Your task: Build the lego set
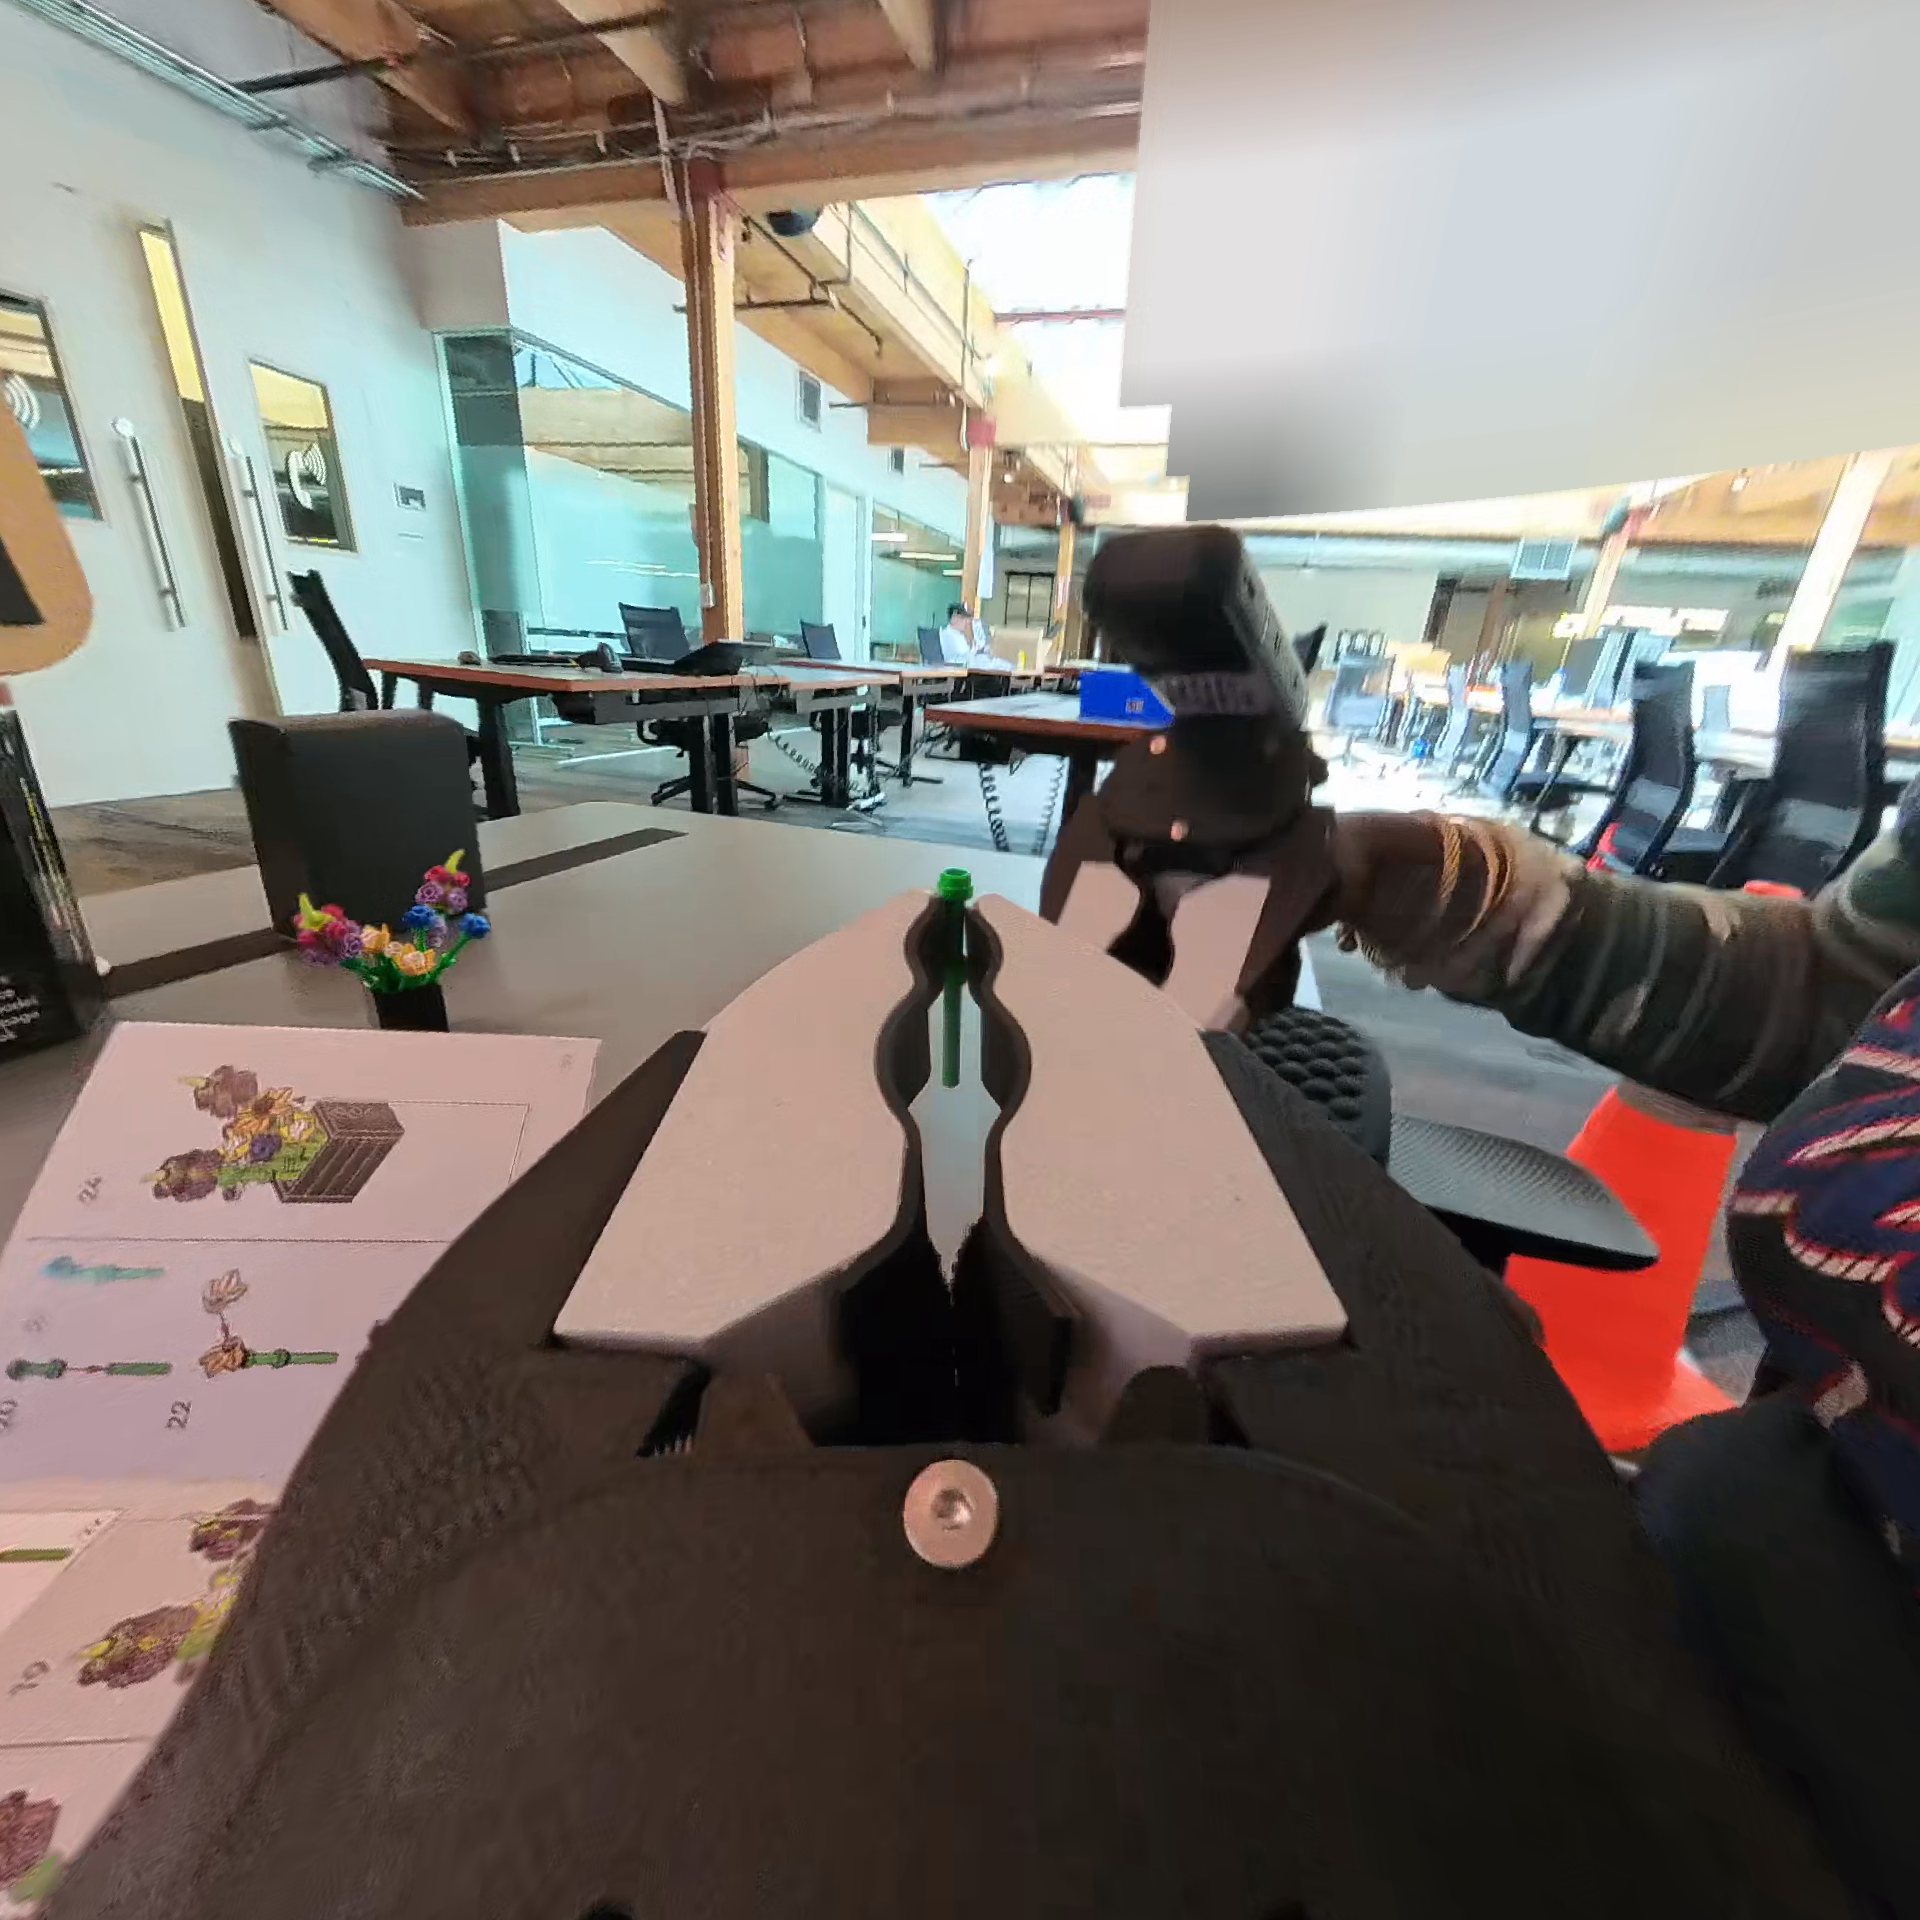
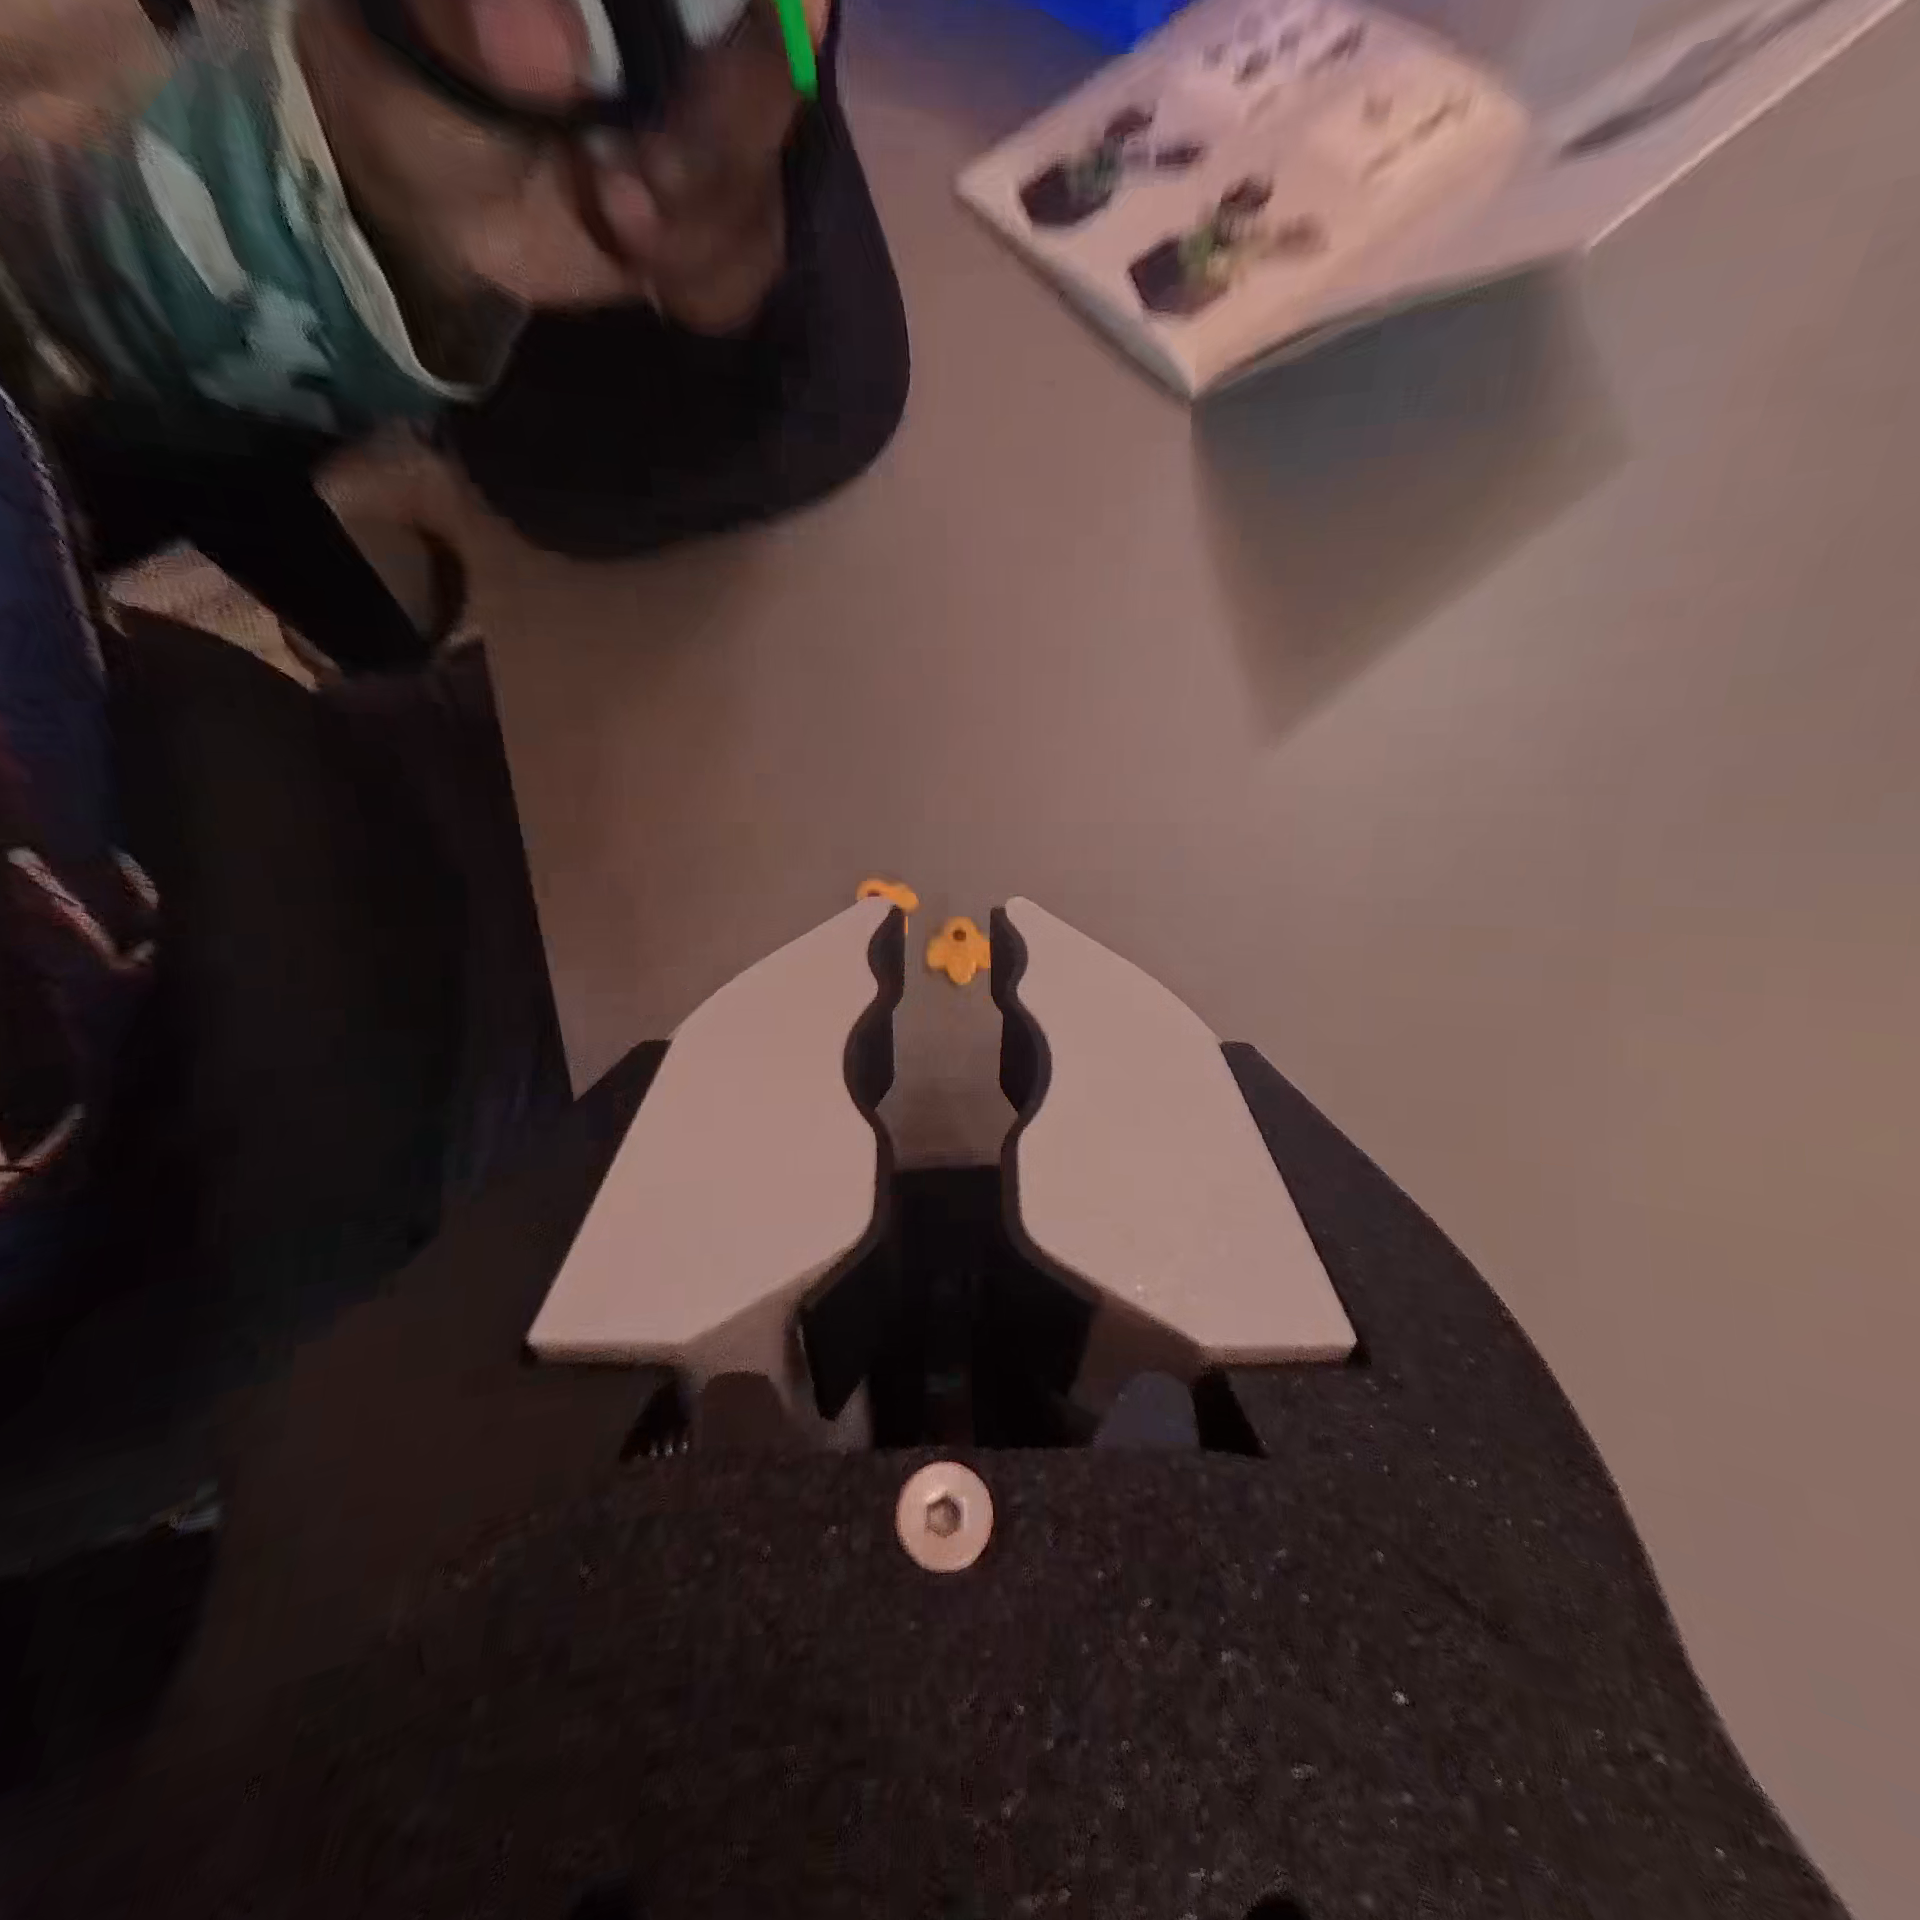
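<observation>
Left wrist view
Left gripper [image 1: 954, 914]: closed around a green stem piece [image 1: 952, 987], held upright between the pale fingers, its knobbed top poking out above the tips.
Flower bouquet [image 1: 400, 940]: partly built, many-coloured blooms in a small black pot, standing on the desk [image 1: 665, 935] ahead and to the left, just beyond the far edge of the booklet.
Instruction booklet [image 1: 312, 1195]: lying open and flat on the desk at lower left, pages with pictures of flowers and stems.
Black box [image 1: 353, 800]: upright on the desk behind the bouquet.
Right gripper [image 1: 1174, 966]: farther off to the right, held by a gloved hand [image 1: 1444, 904], pointing downward, fingers spread apart.
Background: office with desks, black chairs and an orange cone [image 1: 1631, 1278] at right.

Right wrist view
Right gripper [image 2: 943, 914]: aimed down at the desk [image 2: 1351, 935], fingers parted with a narrow gap, holding nothing.
Yellow flower piece [image 2: 958, 951]: lying on the desk in the gap near the fingertips, closer to the right finger; touching or not, cannot tell.
Second yellow piece [image 2: 885, 891]: on the desk just past the left fingertip, partly hidden by it.
Instruction booklet [image 2: 1247, 197]: blurred, at upper right on the desk.
Green stem piece [image 2: 798, 47]: visible at the top edge, in the other gripper, itself blurred.
</observation>
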`<state>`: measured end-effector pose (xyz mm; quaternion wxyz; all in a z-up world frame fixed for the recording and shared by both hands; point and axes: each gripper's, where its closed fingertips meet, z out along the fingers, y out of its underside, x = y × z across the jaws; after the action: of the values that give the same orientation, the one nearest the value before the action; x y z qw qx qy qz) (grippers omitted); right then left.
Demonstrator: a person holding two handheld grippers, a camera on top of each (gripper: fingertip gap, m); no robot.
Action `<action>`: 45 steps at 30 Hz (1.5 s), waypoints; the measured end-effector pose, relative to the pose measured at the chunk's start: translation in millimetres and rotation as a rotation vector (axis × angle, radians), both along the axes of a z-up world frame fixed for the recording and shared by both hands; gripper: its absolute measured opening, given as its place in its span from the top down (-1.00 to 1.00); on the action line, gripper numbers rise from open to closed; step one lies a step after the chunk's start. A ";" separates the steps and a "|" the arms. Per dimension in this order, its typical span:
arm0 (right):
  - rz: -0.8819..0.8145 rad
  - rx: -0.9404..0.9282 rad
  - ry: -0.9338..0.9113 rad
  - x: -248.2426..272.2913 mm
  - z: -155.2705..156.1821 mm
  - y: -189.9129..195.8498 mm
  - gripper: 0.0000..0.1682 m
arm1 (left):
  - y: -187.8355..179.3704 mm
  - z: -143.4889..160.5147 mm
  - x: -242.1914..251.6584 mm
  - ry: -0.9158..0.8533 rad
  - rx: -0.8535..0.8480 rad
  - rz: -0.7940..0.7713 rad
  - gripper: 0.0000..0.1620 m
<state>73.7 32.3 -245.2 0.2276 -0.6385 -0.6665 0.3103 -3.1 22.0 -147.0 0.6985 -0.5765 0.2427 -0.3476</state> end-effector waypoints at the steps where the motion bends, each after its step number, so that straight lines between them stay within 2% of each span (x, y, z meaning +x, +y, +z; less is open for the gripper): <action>1: 0.005 0.000 -0.031 0.6 -7.5 -1.6 0.81 | 0.0 0.7 -1.5 -0.014 -0.003 -0.004 0.95; 6: -0.010 0.053 -0.098 -1.6 -27.7 -1.7 0.78 | -1.3 -4.8 5.6 0.038 -0.004 -0.022 0.95; 14: 0.010 0.099 -0.124 -3.6 -38.6 -2.2 0.80 | -1.8 -7.4 8.2 0.056 -0.010 -0.033 0.95; 18: 0.023 0.125 -0.109 -4.9 -38.8 -1.0 0.83 | -2.6 -9.9 11.7 0.084 -0.010 -0.039 0.95; 21: 0.037 0.134 -0.091 -5.9 -37.2 -1.5 0.95 | -3.4 -11.7 14.4 0.105 -0.008 -0.044 0.95; 30: 0.049 0.133 -0.066 -3.1 -28.9 1.3 0.81 | -3.8 -10.9 13.2 0.094 -0.008 -0.047 0.95; 35: 0.244 0.214 -0.025 -3.2 -29.9 1.4 0.75 | -6.0 -12.9 16.6 0.111 -0.009 -0.070 0.95; 39: 0.365 0.159 -0.027 -6.2 -31.1 2.9 0.72 | -7.2 -13.7 17.9 0.113 -0.013 -0.090 0.96; 45: 0.433 0.131 -0.088 -7.3 -41.0 3.6 0.73 | -7.2 -15.1 19.2 0.120 -0.018 -0.097 0.96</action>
<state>66.4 35.9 -286.2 0.1676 -0.4771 -0.8160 0.2799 16.1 14.8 -162.1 0.6598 -0.5902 0.3087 -0.3479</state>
